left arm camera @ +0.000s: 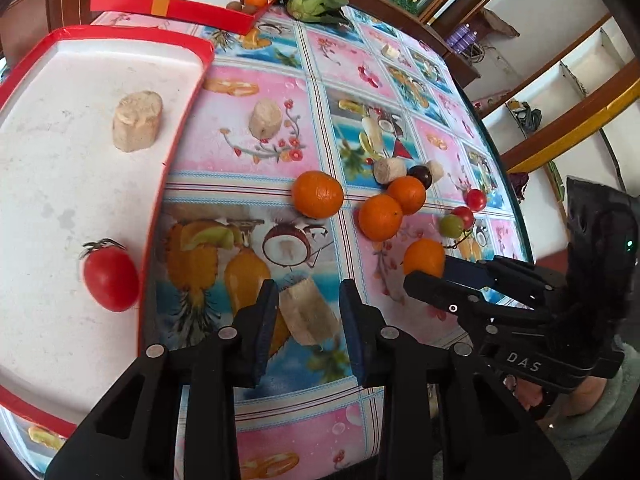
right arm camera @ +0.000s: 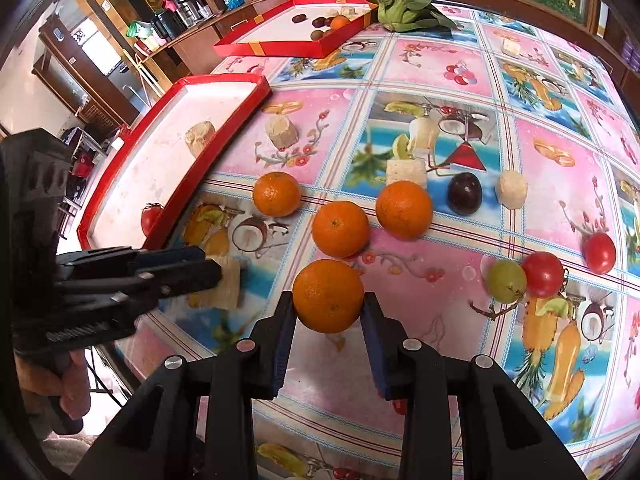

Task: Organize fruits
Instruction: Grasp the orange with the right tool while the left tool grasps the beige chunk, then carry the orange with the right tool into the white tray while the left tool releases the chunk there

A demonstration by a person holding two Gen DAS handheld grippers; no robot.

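My left gripper [left arm camera: 308,300] is open around a beige banana chunk [left arm camera: 308,312] on the tablecloth, its jaws apart from the chunk's sides; it shows in the right wrist view [right arm camera: 212,270]. My right gripper [right arm camera: 329,304] is shut on an orange [right arm camera: 328,295], also seen in the left wrist view [left arm camera: 424,258]. Three more oranges [right arm camera: 340,229] [right arm camera: 404,209] [right arm camera: 277,193] lie beyond it. The near red tray [left arm camera: 176,128] holds a cherry tomato [left arm camera: 110,278] and a banana chunk [left arm camera: 137,121].
A second red tray [right arm camera: 280,46] with dark fruits and an orange stands far back beside a leafy green [right arm camera: 400,2]. A dark plum [right arm camera: 464,193], green grape [right arm camera: 506,281], two cherry tomatoes [right arm camera: 542,274] [right arm camera: 599,253] and several banana chunks [right arm camera: 282,131] lie scattered.
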